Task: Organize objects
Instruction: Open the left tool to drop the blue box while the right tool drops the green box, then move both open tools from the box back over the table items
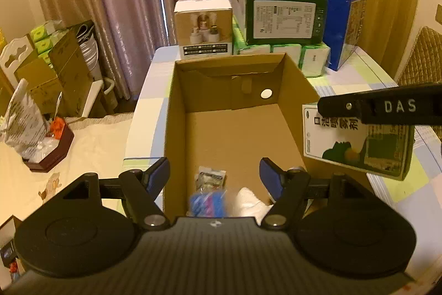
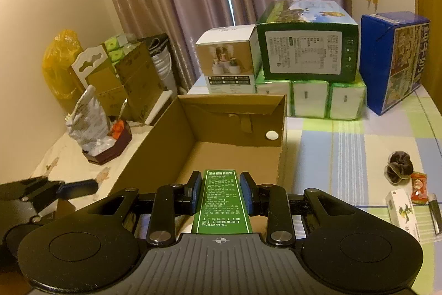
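Observation:
An open cardboard box [image 1: 234, 112] [image 2: 232, 129] stands on the checked tablecloth. My left gripper [image 1: 215, 179] hovers open over the box's near end, nothing between its fingers. Below it a blurred blue and pink packet [image 1: 207, 202], a small white printed packet [image 1: 211, 179] and something white [image 1: 250, 201] lie in the box. My right gripper [image 2: 220, 194] is shut on a green and white medicine box [image 2: 221, 201] [image 1: 356, 145], held by the box's right wall. The right gripper's finger [image 1: 386, 107] shows at the right of the left wrist view.
Stacked at the table's far end are a white box [image 2: 229, 60], a green carton [image 2: 306, 46], tissue packs [image 2: 312, 98] and a blue box [image 2: 392, 60]. On the cloth at right lie a dark scrunchie [image 2: 399, 166], an orange packet [image 2: 418, 187], a small white box [image 2: 402, 210]. A side surface holds clutter [image 2: 96, 129].

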A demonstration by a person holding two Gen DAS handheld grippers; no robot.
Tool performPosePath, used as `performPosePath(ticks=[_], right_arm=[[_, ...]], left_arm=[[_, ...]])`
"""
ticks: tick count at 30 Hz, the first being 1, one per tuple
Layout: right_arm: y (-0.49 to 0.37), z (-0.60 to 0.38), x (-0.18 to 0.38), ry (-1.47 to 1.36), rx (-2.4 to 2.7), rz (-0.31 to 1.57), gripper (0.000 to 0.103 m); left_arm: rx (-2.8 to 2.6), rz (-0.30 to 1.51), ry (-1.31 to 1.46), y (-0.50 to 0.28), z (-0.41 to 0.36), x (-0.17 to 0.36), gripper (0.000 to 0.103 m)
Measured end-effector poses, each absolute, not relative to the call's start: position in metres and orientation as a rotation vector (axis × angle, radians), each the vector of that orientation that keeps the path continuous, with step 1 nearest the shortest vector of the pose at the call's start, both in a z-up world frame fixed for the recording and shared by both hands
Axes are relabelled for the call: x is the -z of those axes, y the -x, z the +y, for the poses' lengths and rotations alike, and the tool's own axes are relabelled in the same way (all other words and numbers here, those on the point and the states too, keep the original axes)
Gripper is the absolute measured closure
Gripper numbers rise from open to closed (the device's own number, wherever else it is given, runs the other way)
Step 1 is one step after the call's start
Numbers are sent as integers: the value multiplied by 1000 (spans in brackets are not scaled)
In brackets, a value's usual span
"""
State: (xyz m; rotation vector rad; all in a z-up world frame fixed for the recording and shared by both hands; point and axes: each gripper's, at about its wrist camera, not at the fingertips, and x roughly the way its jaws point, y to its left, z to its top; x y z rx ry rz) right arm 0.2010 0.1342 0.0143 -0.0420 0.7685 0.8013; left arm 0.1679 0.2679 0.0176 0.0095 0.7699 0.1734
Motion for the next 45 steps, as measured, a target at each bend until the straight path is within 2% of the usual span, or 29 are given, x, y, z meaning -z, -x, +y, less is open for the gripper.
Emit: performPosePath(ticks=[7,8,9,11,16,28,33,45], right_arm=[[-203,142,-4,-3,-843,783,75],[-203,142,-2,-16,-856,781,72],[-203,141,-1,-23,-858,778,55],[-199,133,-2,-48,-855,753,33],[-190,106,-10,-51,-825,738,31],[-137,11,-29,-81,-747,727,12],[-115,-27,-32,-44,-707,744,4],[-88,-105,-47,-41,-608,718,2]], left_arm=[[-201,762,30,-153,276,-18,35],[-203,761,29,-151,276,-19,34],[-205,761,26,-148,275,-20,33],[-210,763,20,-143,272,-22,29],[-214,742,38,-124,263,-28,22],[-199,712,89,-76,222,-48,10],[-197,699,87,-56,196,-55,2],[-172,689,90,-37,143,-67,1]])
